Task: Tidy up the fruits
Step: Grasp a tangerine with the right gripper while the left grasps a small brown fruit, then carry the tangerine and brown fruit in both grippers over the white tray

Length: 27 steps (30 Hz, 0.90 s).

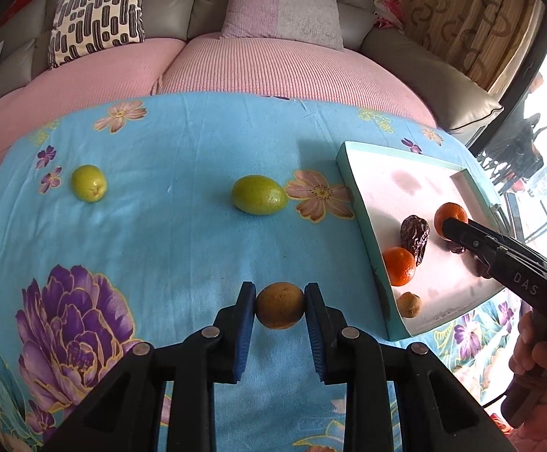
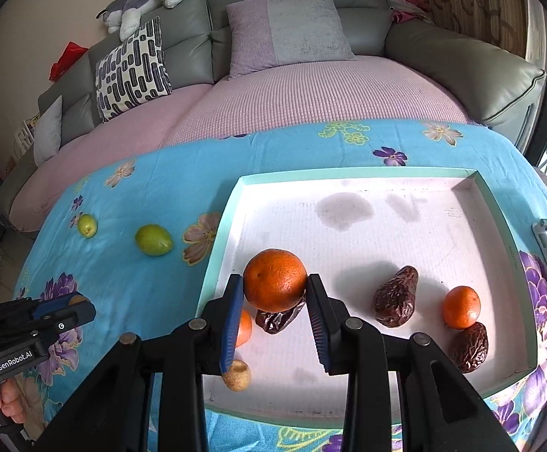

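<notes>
The left hand-held gripper [image 1: 280, 303] pinches a small brown fruit [image 1: 280, 305] just above the blue flowered cloth [image 1: 183, 248]; the right hand-held gripper [image 2: 275, 282] pinches an orange [image 2: 275, 279] over the tray [image 2: 386, 233]; two green fruits [image 1: 259, 199] lie on the cloth.

Between the fingers of my left hand-held gripper [image 1: 280, 305] sits a small round fruit [image 1: 280, 306], over the desk [image 1: 183, 248]. Ahead of it lies one oval fruit [image 1: 259, 199], another fruit [image 1: 88, 182] farther left. To its right stands the tray [image 1: 360, 203]. My right hand-held gripper [image 2: 275, 286] holds an orange [image 2: 275, 279] over that tray; dates [image 2: 396, 297] and another orange [image 2: 461, 307] lie to its right. A sofa [image 2: 311, 86] stands beyond the desk.
</notes>
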Available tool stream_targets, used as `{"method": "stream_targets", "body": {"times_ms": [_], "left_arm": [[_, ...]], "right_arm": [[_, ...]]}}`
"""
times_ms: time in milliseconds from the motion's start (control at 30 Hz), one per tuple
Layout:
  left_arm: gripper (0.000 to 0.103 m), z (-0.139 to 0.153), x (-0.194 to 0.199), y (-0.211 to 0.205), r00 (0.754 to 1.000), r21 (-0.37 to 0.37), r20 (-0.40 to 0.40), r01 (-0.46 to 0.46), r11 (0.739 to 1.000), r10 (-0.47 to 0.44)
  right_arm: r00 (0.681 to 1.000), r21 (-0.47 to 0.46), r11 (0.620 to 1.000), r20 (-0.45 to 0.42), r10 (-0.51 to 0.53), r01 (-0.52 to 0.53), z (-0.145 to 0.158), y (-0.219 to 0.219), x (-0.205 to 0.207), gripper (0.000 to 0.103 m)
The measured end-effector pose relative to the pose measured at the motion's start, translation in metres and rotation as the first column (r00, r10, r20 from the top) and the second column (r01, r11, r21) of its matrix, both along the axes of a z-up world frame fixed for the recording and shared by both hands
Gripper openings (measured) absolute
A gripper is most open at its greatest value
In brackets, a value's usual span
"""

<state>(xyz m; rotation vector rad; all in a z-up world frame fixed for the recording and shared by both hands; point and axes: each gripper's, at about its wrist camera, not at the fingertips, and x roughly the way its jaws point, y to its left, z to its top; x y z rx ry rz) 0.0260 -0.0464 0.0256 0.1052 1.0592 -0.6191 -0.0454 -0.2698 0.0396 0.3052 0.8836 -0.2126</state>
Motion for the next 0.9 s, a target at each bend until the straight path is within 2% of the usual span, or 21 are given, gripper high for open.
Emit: {"method": "stream_targets", "body": {"times_ms": [300,533,900], "left_arm": [[0.028,0.010,-0.004,-0.023,0.999,-0.019,0.025,0.043,0.999,-0.042],[0.028,0.016,0.003,-0.062,0.996,-0.027,0.022,0.090,0.996,-0.090],[0.028,0.000,0.031,-0.130,0.992,0.025,0.009,0.125,0.992,-0.125]], "right_arm": [[0.988,-0.005,0.989,0.047,-0.147,0.147,0.007,-0.054,-0.017,0.035],[0.981,-0.030,0.982,0.069,-0.182,0.184,0.002,-0.078,-0.011,0.035],[0.973,-0.038,0.973,0.029,-0.228,0.229,-0.017,-0.101,-0.003,0.035]]}}
